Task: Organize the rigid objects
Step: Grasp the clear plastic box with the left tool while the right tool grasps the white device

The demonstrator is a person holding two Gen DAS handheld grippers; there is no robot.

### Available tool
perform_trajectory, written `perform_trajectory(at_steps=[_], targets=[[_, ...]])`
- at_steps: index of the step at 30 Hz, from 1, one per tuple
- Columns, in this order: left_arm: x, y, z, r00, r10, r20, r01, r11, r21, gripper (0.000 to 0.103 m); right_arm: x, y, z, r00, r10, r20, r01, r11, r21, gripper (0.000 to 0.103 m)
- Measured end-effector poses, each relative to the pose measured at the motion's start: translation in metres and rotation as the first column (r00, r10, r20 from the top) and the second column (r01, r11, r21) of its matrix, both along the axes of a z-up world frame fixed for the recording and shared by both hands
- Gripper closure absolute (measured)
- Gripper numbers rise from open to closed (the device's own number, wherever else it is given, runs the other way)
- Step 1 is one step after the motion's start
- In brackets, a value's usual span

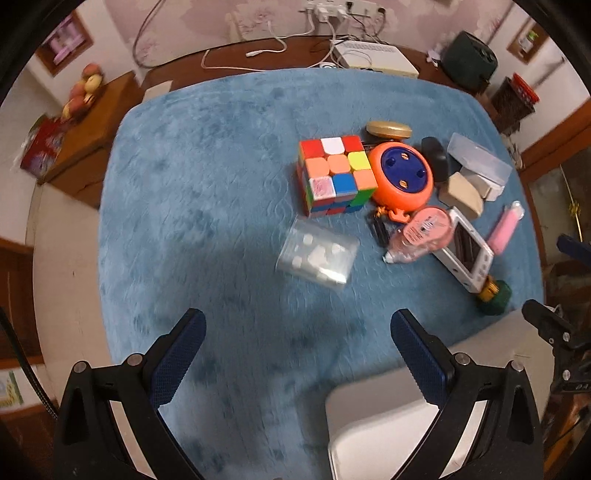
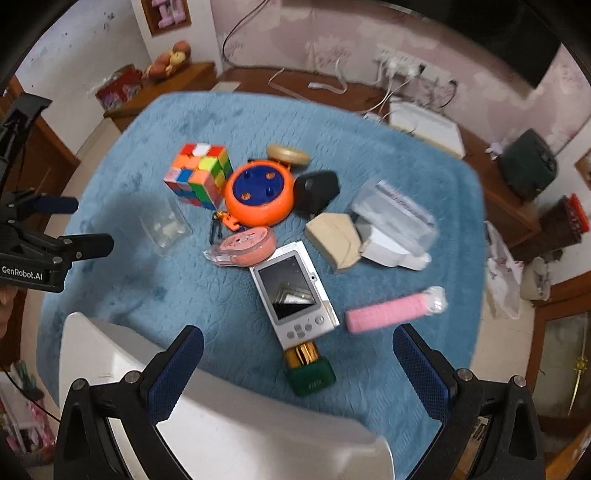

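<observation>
On a plush blue cloth [image 1: 207,177] spread over a brown wooden table [image 1: 258,51], with cables and a white power strip [image 1: 332,7] along the pink-patterned wall behind, the rigid objects sit bunched toward the right. A scrambled puzzle cube [image 1: 336,173] touches a round orange-and-blue toy [image 1: 402,173]; a clear plastic box [image 1: 317,254] (small white pieces inside) lies just in front. A silver handheld device [image 2: 291,295] rests flat between a pink tape dispenser [image 2: 247,245] and a fuzzy pink bar [image 2: 388,308]. A smooth white bin [image 2: 229,421] stands at the near edge. The left gripper [image 1: 297,354] and right gripper [image 2: 299,373] hover spread wide, holding nothing.
</observation>
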State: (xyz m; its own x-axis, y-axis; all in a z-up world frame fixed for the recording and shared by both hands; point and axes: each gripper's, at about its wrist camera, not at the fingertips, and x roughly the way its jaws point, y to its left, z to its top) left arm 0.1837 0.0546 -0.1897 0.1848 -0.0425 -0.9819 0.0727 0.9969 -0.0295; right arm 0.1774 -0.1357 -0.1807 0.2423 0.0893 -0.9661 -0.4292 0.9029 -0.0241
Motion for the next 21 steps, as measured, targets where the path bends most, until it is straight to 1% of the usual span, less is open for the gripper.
perform_trajectory(at_steps=[3,7,10,14,18,21], targets=[[0.014,-0.003,-0.016,0.999,-0.028,-0.017,0.028,1.0,0.007,0.003,0.016,0.003,-0.022,0.999,0.015,-0.052,-0.016,1.0,-0.016,0.0],[0.027,-0.009,-0.033,0.997,-0.072,-0.023,0.073,0.997,0.033,0.003,0.03,0.005,-0.043,0.994,0.024,-0.106,-0.027,0.999,-0.024,0.0],[0.034,-0.012,-0.044,0.995,-0.099,-0.027,0.1,0.994,0.046,0.003,0.035,0.007,-0.054,0.99,0.034,-0.134,-0.038,0.999,-0.03,0.0],[0.038,-0.016,-0.058,0.989,-0.137,-0.051,0.141,0.987,0.071,0.003,0.037,0.009,-0.067,0.986,0.037,-0.161,-0.047,0.997,-0.056,0.0],[0.042,-0.023,-0.069,0.986,-0.158,-0.058,0.163,0.982,0.096,0.003,0.04,0.01,-0.071,0.985,0.045,-0.167,-0.055,0.997,-0.056,0.0],[0.045,-0.025,-0.074,0.985,-0.163,-0.052,0.167,0.982,0.085,0.003,0.05,0.012,-0.078,0.978,0.047,-0.203,-0.059,0.997,-0.054,0.001]])
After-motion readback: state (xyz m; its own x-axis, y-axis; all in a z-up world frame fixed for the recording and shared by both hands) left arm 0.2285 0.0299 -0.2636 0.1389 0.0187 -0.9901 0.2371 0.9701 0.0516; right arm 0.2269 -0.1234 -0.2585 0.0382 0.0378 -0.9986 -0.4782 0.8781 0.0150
